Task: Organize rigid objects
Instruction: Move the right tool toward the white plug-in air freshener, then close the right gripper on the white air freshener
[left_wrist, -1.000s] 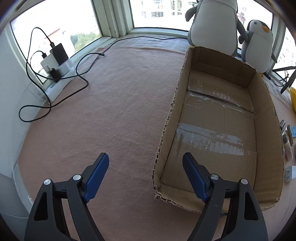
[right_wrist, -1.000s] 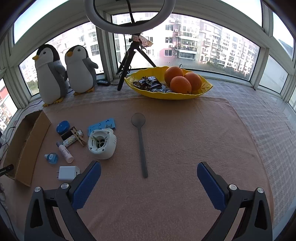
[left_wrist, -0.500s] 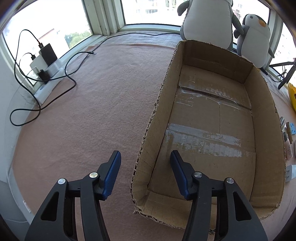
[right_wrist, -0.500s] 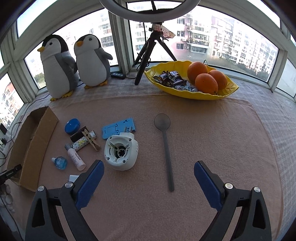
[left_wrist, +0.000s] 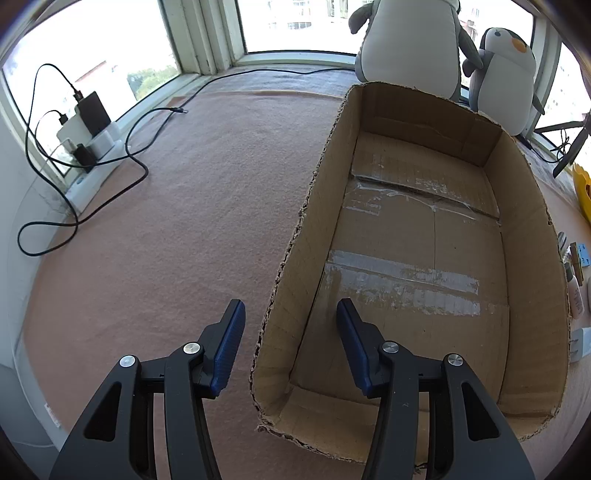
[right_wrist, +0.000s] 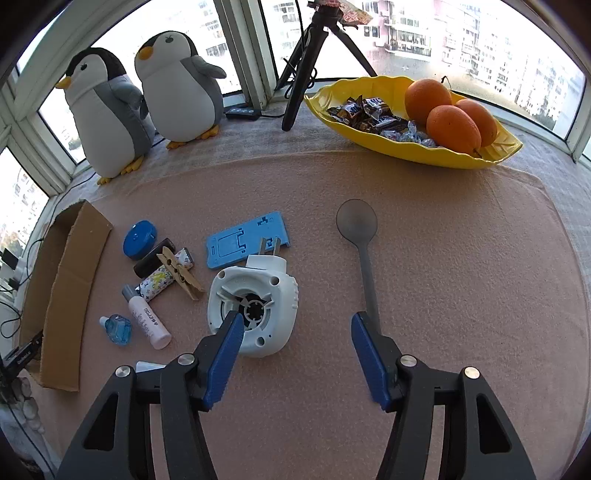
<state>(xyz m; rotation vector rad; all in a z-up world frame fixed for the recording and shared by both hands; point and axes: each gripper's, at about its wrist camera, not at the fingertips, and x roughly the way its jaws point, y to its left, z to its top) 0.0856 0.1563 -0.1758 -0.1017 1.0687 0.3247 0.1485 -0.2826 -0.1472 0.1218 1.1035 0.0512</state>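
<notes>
An empty open cardboard box (left_wrist: 424, 258) lies on the pink cloth; it also shows at the left of the right wrist view (right_wrist: 62, 280). My left gripper (left_wrist: 290, 321) is open and straddles the box's near left wall, one finger outside, one inside. My right gripper (right_wrist: 297, 332) is open and empty, between a white round plug-in device (right_wrist: 255, 306) and the handle of a grey spoon (right_wrist: 364, 251). Left of the device lie a blue phone stand (right_wrist: 245, 240), a blue round case (right_wrist: 139, 238), a clothespin (right_wrist: 181, 273), a white tube (right_wrist: 147, 321) and a small blue bottle (right_wrist: 118, 328).
Two plush penguins (right_wrist: 147, 96) stand at the back by the window. A yellow bowl (right_wrist: 417, 118) holds oranges and sweets, with a tripod (right_wrist: 314, 55) beside it. A power strip with chargers and black cables (left_wrist: 85, 136) lies at the far left.
My left gripper narrowed and moved right, so it now straddles the box's left wall. My right gripper came forward and down toward the white device and narrowed somewhat.
</notes>
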